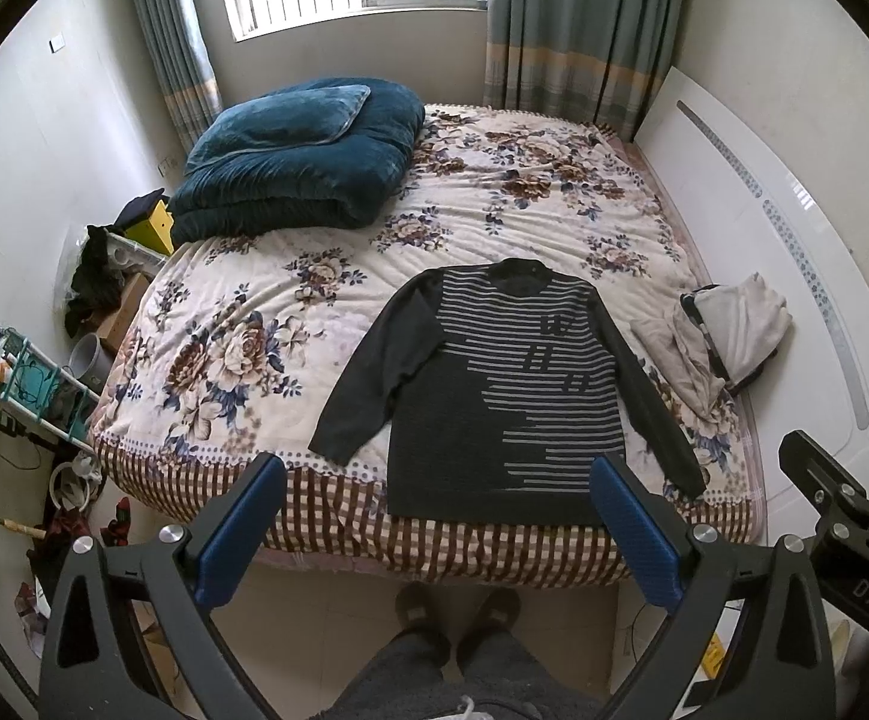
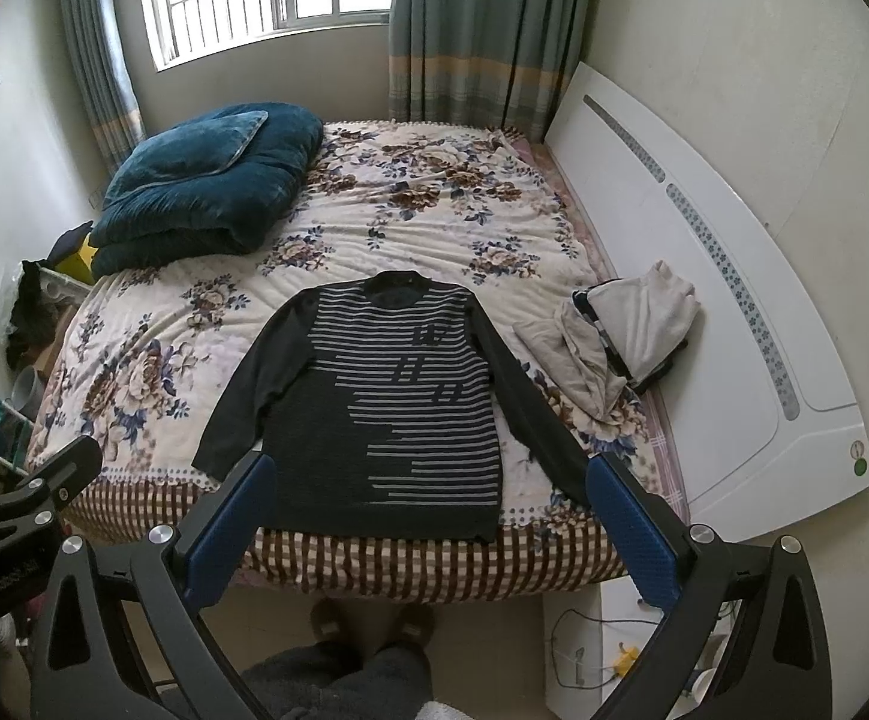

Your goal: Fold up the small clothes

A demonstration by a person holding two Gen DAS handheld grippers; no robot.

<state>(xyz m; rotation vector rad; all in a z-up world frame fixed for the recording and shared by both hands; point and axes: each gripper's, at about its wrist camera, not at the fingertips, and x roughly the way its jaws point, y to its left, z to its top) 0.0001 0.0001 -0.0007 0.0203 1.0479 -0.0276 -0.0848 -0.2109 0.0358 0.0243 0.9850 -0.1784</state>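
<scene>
A dark grey sweater with pale stripes [image 1: 512, 384] lies flat on the floral bed cover [image 1: 290, 312], sleeves spread, hem at the near edge. It also shows in the right wrist view [image 2: 398, 420]. My left gripper [image 1: 440, 516] is open and empty, held above the floor just before the bed's near edge. My right gripper [image 2: 434, 516] is open and empty at about the same height; its fingers show at the right of the left wrist view [image 1: 818, 480]. A pile of pale clothes [image 1: 728, 336] lies to the sweater's right, also seen in the right wrist view [image 2: 626, 336].
A folded teal quilt [image 1: 302, 162] sits at the bed's far left. A white headboard [image 1: 794, 276] runs along the right side. Cluttered shelves and bags [image 1: 44, 384] stand left of the bed. The person's feet [image 1: 458, 606] stand on the floor before the bed.
</scene>
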